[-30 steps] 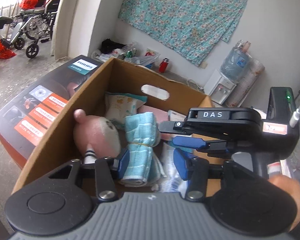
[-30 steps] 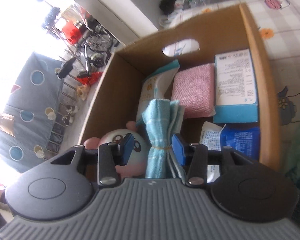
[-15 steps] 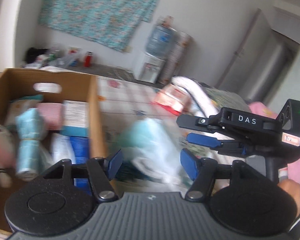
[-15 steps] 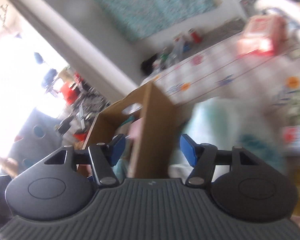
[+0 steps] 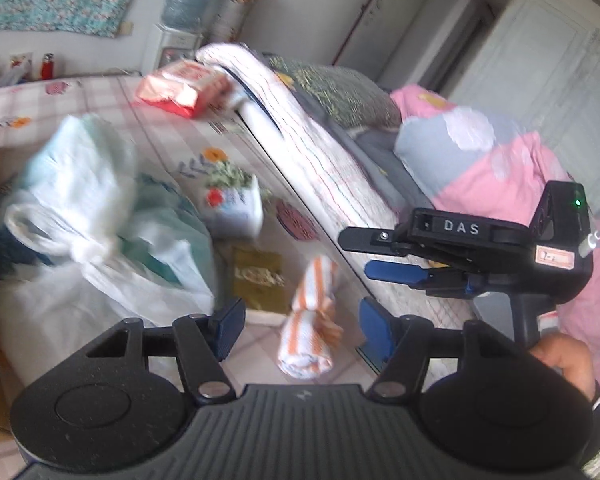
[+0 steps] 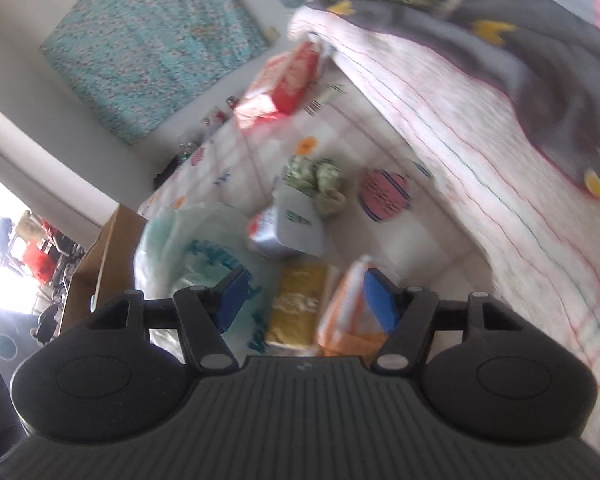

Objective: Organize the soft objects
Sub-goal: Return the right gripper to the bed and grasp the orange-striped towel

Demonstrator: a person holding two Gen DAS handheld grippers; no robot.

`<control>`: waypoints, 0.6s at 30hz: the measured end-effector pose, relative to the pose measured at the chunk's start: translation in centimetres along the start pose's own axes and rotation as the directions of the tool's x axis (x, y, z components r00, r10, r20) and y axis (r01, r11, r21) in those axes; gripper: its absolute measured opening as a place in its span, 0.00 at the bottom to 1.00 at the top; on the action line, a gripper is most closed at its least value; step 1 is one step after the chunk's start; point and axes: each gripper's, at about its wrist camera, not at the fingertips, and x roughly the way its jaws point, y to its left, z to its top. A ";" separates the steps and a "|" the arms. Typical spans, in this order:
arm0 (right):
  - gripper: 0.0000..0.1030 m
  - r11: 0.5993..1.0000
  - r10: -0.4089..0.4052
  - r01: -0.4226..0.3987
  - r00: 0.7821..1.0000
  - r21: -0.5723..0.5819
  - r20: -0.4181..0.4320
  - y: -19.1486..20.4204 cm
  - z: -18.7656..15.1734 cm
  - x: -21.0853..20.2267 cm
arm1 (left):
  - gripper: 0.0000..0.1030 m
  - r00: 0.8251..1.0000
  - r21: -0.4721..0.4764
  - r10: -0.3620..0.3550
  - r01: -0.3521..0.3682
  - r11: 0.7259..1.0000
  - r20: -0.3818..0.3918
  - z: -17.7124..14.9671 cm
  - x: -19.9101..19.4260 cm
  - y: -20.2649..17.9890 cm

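Towel roll (image 5: 312, 316) with orange stripes lies just ahead between my left claw's (image 5: 302, 326) open, empty pads, so next I lower and squeeze it; my right claw (image 6: 306, 296) is open too.

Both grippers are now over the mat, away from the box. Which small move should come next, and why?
Probably lower the left gripper onto the orange-striped rolled towel. Its jaws stand open and empty, and the towel lies loose on the mat, lined up between them. The right gripper is also open and empty.
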 end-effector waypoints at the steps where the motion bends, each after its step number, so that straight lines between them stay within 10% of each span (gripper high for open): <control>1: 0.62 1.000 -0.005 0.005 1.000 0.014 -0.006 -0.5 -0.4 0.3 | 0.61 1.000 0.008 -0.004 0.004 1.000 -0.014 -0.4 0.5 -0.3; 18: 0.56 0.993 -0.014 0.029 0.992 0.118 -0.126 -2.1 -1.3 5.5 | 0.58 0.990 0.072 0.011 0.000 0.997 -0.143 -2.0 6.9 -0.8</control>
